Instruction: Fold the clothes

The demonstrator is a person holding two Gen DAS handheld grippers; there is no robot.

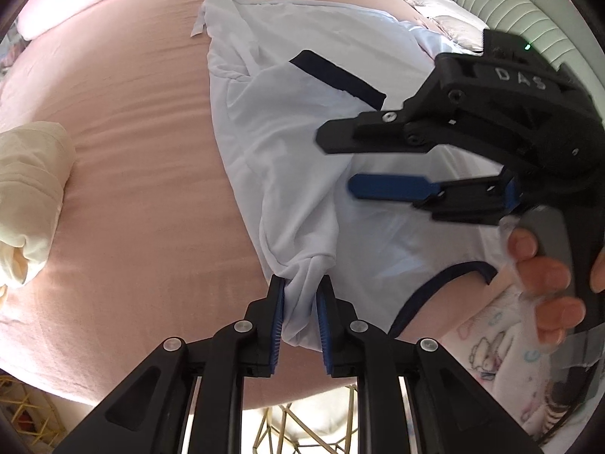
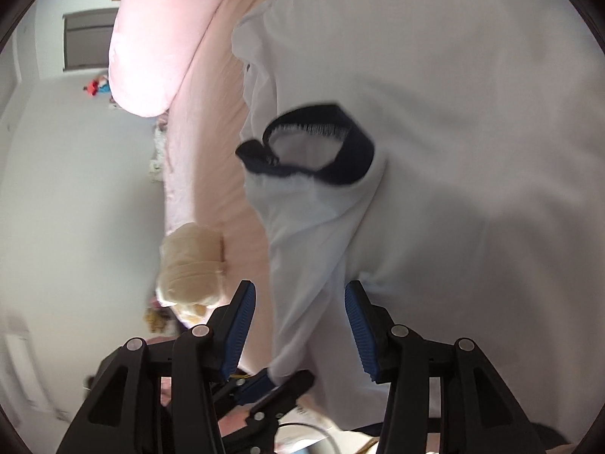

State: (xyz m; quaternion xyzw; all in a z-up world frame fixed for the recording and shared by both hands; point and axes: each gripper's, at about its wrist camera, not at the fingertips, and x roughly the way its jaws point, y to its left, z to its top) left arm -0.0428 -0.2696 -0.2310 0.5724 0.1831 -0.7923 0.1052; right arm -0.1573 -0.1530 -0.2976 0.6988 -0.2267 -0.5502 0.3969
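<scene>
Nearest to you, the left gripper [image 1: 300, 316] is clamped on a bunched corner of the white shirt [image 1: 287, 159], the cloth pinched between its two blue pads and hanging in a gathered tail just below them. To its right and a little ahead, the right gripper [image 1: 340, 164] hovers over the shirt with its fingers spread and nothing between them; in its own view the right gripper [image 2: 300, 327] stands wide apart, a fold of the white shirt [image 2: 453, 113] lying in the gap without being pinched, and the left gripper's tip shows just beneath it. Ahead of both grippers, the shirt lies partly spread on the pink bedsheet [image 1: 124, 121], one sleeve turned over its body so that the dark sleeve cuff [image 1: 336, 77] rests on top; the dark-trimmed neckline [image 1: 435, 283] curves just right of the left gripper. This appears to be a fold in progress, with one corner held and the second hold not yet taken. To do it well, keep the left grip firm and low so the tail does not slip, bring the right gripper onto a single edge of cloth rather than the doubled fold, and close only when the fabric sits deep between the pads. Far left of the left gripper, a cream bundle of cloth [image 1: 30, 200] sits on the sheet, well apart from the shirt; beyond the shirt lie the pillows [image 1: 446, 19].
</scene>
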